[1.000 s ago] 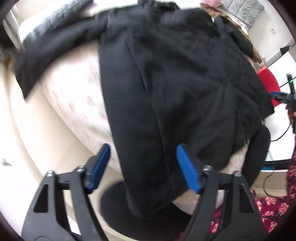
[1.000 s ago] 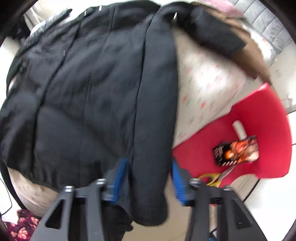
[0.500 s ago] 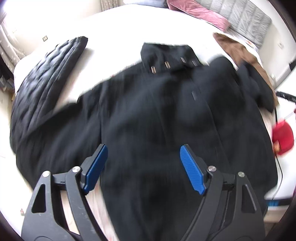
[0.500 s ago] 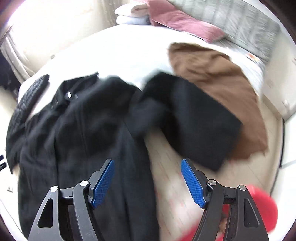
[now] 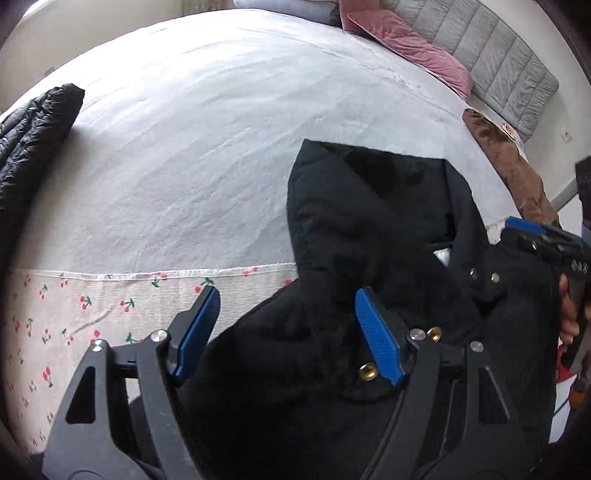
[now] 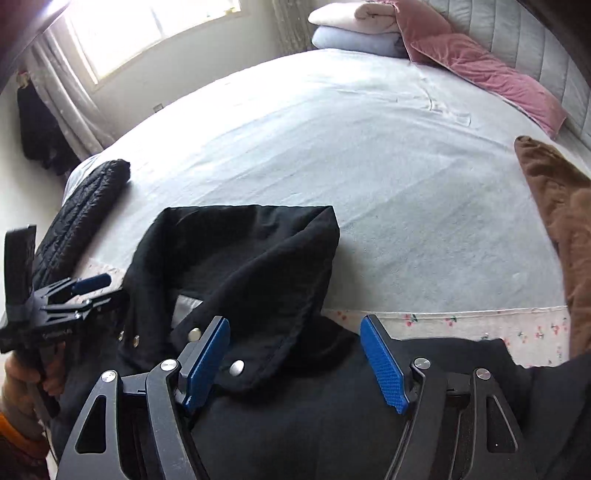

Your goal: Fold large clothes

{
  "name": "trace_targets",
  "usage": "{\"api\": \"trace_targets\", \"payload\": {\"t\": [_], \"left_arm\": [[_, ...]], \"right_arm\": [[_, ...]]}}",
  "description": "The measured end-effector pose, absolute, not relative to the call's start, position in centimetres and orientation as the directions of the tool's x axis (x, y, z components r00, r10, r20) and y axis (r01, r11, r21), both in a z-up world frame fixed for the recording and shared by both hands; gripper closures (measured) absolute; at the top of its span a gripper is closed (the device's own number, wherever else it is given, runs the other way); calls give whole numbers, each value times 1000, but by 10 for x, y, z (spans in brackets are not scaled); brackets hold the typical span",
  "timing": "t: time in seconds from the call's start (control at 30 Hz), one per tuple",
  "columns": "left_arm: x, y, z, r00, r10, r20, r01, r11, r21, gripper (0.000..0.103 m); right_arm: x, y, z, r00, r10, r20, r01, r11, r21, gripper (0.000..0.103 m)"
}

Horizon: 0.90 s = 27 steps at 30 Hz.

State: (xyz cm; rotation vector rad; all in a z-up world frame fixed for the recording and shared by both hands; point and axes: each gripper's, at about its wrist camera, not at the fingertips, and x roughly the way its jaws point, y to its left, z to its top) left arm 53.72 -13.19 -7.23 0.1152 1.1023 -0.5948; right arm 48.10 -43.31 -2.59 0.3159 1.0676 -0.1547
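A black coat [image 5: 369,229] lies at the near edge of the bed [image 5: 221,129], its hood [image 6: 251,243] spread flat on the white sheet and pointing to the far side. The body of the coat runs toward the near side, under both grippers. Metal snaps show along the collar below the hood.

The left gripper [image 5: 286,332] hangs above the coat's left shoulder area. Its jaws stand wide apart; black cloth shows between the blue pads but neither pad presses on it, and the jaws have just closed a little. The left pad sits over the cherry-print bed cover [image 5: 74,314]; the right pad sits over the coat.

The right gripper [image 6: 295,365] hangs above the collar and right shoulder. Its jaws are also wide apart and have just closed a little; the collar flap lies between the pads, ungripped. From this view the left gripper appears at the far left edge, with a hand [image 6: 22,373] holding it.

A black quilted jacket [image 6: 85,206] lies at the left edge of the bed, apart from the coat. A brown garment [image 6: 554,206] lies at the right edge, also apart. At the far end a pink cushion [image 6: 487,77] leans by the grey headboard [image 5: 498,62], with folded bedding [image 6: 354,29] stacked to its left. A window [image 6: 147,29] shows in the far left corner.
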Motion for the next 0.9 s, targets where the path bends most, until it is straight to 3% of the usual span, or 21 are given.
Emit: {"api": "trace_targets", "payload": {"t": [0.07,0.13,0.2,0.27,0.3,0.4,0.47,0.53,0.6,0.7,0.73,0.77,0.8,0.83,0.87,0.9], "left_arm": [[539,-113,-83,251,-461,-851,521,805,-283,27],[535,-102,-83,219,-496,-840,528,785,-325,30],[525,-102,-82,195,-511,-837,548,765,-339,49],[516,-106,-80,174,-515,-839,532,767,-360,84],[511,-108,-75,199,-497,-845,528,780,-335,90],[493,-111,-50,358,-446,-820,521,825,-221,93],[487,-101,-27,495,-422,-760,478,862,-168,93],[483,-87,-10,616,-395,-681,393,904,-169,93],[483,-88,-15,664,-324,-674,335,935,-119,92],[492,-107,-41,613,-168,-772,302,953,33,85],[488,-104,-42,609,-152,-779,298,953,47,81],[485,-105,-39,611,-155,-776,297,954,44,70],[479,-106,-31,622,-166,-765,296,955,33,62],[473,-105,-24,631,-181,-754,302,953,24,46],[467,-109,-15,640,-201,-742,317,948,17,39],[460,-116,-7,639,-219,-738,342,940,17,39]], "right_arm": [[491,-442,-48,452,50,-891,304,930,207,39],[495,-440,-62,442,104,-891,285,925,250,59],[496,-433,-67,449,93,-889,271,934,235,66],[496,-422,-62,452,34,-892,249,955,162,80],[496,-420,-58,463,24,-886,249,956,156,86],[492,-399,-21,584,-27,-811,217,968,124,88],[494,-378,7,673,-62,-737,194,976,95,89],[499,-364,20,731,-103,-674,193,979,60,97],[510,-359,18,739,-133,-660,212,977,40,96],[525,-357,-11,639,-156,-753,262,965,22,90],[520,-357,-15,642,-96,-761,174,985,22,86],[510,-359,-15,635,-92,-767,145,989,2,82],[501,-363,-12,632,-91,-769,123,992,-17,74],[490,-369,-4,630,-102,-770,107,993,-45,59],[475,-379,3,634,-123,-764,104,992,-73,50],[456,-396,13,633,-155,-758,117,988,-104,37]]}}
